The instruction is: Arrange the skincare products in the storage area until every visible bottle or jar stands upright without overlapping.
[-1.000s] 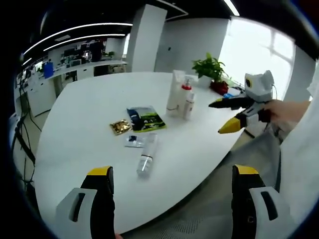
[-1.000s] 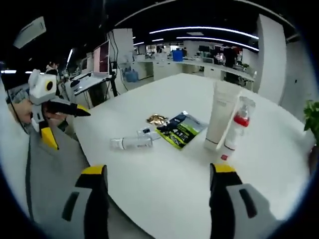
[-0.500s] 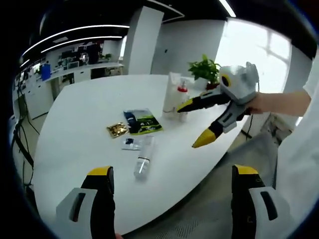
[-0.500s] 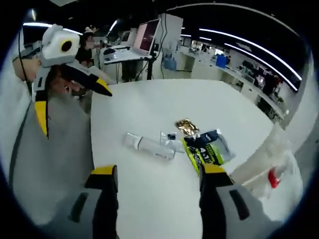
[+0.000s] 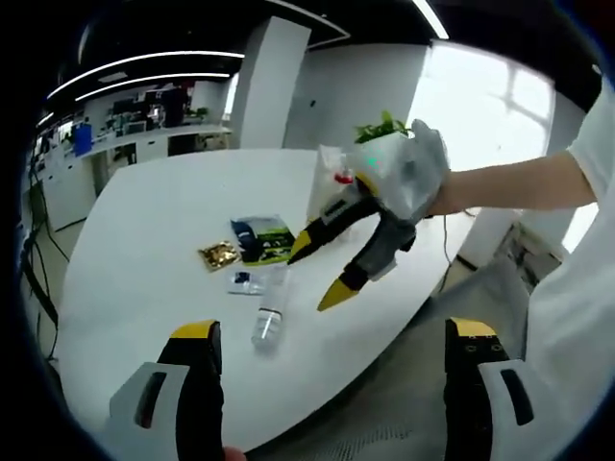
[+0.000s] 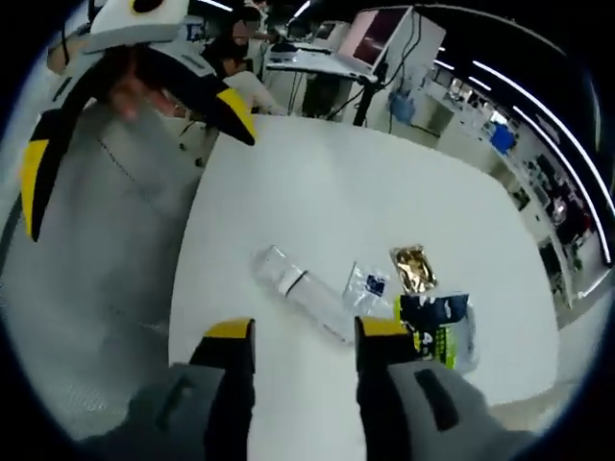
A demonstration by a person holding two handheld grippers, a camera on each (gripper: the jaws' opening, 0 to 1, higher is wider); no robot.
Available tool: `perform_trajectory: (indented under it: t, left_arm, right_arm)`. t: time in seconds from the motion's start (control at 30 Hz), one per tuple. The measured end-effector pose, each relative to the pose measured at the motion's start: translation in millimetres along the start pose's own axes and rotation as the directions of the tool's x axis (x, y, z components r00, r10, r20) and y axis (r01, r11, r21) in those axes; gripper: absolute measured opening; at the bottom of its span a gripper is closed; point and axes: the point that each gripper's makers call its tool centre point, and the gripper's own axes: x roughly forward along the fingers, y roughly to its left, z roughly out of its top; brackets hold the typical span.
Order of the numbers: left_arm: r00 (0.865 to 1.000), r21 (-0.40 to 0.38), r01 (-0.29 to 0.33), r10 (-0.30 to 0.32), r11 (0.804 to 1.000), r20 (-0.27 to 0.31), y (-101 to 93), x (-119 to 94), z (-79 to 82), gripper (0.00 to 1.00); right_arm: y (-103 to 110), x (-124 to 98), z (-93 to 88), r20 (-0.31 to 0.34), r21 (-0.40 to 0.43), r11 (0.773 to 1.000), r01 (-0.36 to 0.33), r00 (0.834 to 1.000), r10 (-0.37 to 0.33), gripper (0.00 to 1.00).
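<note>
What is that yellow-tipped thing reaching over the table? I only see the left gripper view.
Observer: That is the right gripper, jaws open. Its own view puts the lying clear bottle just ahead of its jaws.
Operator: Anything near that bottle I can't make out?
Observer: A small clear sachet lies right beside it, a gold packet past that.
Operator: And my own gripper?
Observer: The left gripper hangs open past the table edge, above grey floor.
</note>
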Motion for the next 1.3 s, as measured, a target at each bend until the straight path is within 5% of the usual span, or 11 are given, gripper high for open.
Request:
perform_trajectory:
  t: [0.4, 0.6, 0.87, 1.17, 1.3]
  left_arm:
    - [0.999, 0.001, 0.039, -0.039, 0.999, -0.005, -3.5, 4.7, -0.5, 0.94]
    - [0.999, -0.015, 0.043, -0.042, 0.999, 0.001, -0.9, 6.0, 0.4, 0.94]
    - [0.999, 0.014, 0.045, -0.045, 0.999, -0.016, -4.5, 7.4, -2.6, 0.94]
    - [0.998, 0.004, 0.050, -0.050, 0.999, -0.026, -4.4, 8.0, -4.5, 0.92]
    - [0.998, 0.003, 0.048, -0.048, 0.999, -0.032, -3.3, 7.9, -5.3, 0.92]
  right_arm:
    - [8.3, 27.4, 16.0, -0.076, -0.180, 0.977, -0.111, 0.992, 0.099, 0.36]
    - [17.7, 42.3, 24.1, -0.114, -0.279, 0.945, -0.169, 0.983, 0.142, 0.34]
    - [13.0, 51.2, 19.9, -0.131, -0.253, 0.947, -0.196, 0.977, 0.167, 0.25]
    - [24.3, 60.7, 13.0, -0.184, -0.314, 0.918, -0.244, 0.964, 0.193, 0.21]
    - [25.0, 58.3, 11.7, -0.163, -0.273, 0.936, -0.220, 0.970, 0.181, 0.20]
